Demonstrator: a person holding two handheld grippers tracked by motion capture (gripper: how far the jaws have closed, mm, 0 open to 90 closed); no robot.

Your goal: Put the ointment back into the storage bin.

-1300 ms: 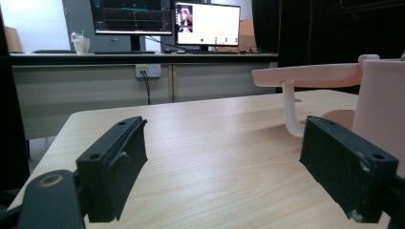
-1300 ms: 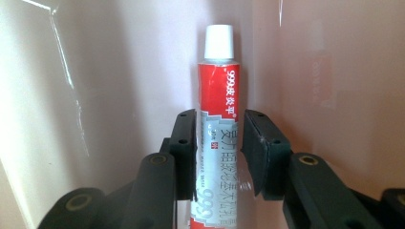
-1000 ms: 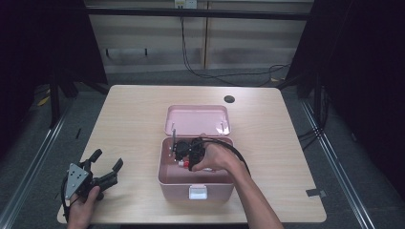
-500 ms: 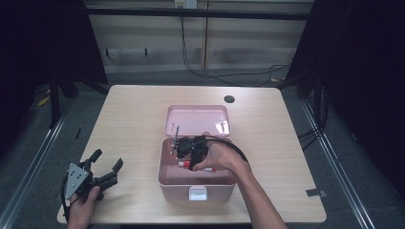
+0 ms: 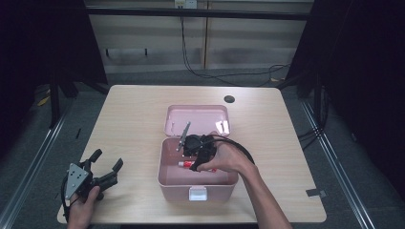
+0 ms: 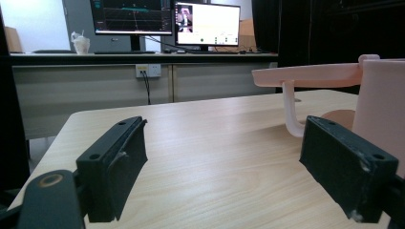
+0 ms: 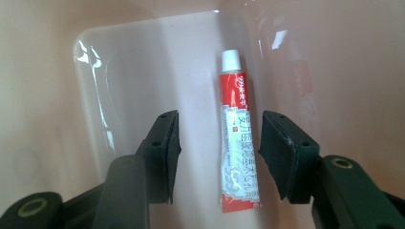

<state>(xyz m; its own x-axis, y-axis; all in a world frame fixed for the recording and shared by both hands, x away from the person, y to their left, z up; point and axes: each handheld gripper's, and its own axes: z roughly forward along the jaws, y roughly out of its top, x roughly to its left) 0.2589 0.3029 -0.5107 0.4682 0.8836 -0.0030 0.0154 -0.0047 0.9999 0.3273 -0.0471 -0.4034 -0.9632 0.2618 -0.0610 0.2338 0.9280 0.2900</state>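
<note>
A pink box (image 5: 198, 183) stands mid-table with its lid (image 5: 196, 119) thrown back. On its floor lies a red and white tube (image 5: 187, 165), white cap up in the right gripper view (image 7: 237, 138). My right gripper (image 5: 195, 161) points down into the box just above the tube. Its jaws have just been opening and stand apart (image 7: 219, 121); the tube lies between them, touched by neither pad. My left gripper (image 5: 107, 159) rests open at the table's front left, nothing in it (image 6: 224, 129). Past its right jaw are the box wall (image 6: 379, 95) and the lid (image 6: 310, 75).
The wooden table (image 5: 129, 124) has a dark round hole (image 5: 229, 99) near its far edge. A black cable (image 5: 241, 148) loops from the right gripper over the box's right rim. Beyond the table, monitors (image 6: 207, 24) stand on a desk.
My right hand has lifted the gripper a little inside the box and drifted slightly right. The left gripper has stayed where it was.
</note>
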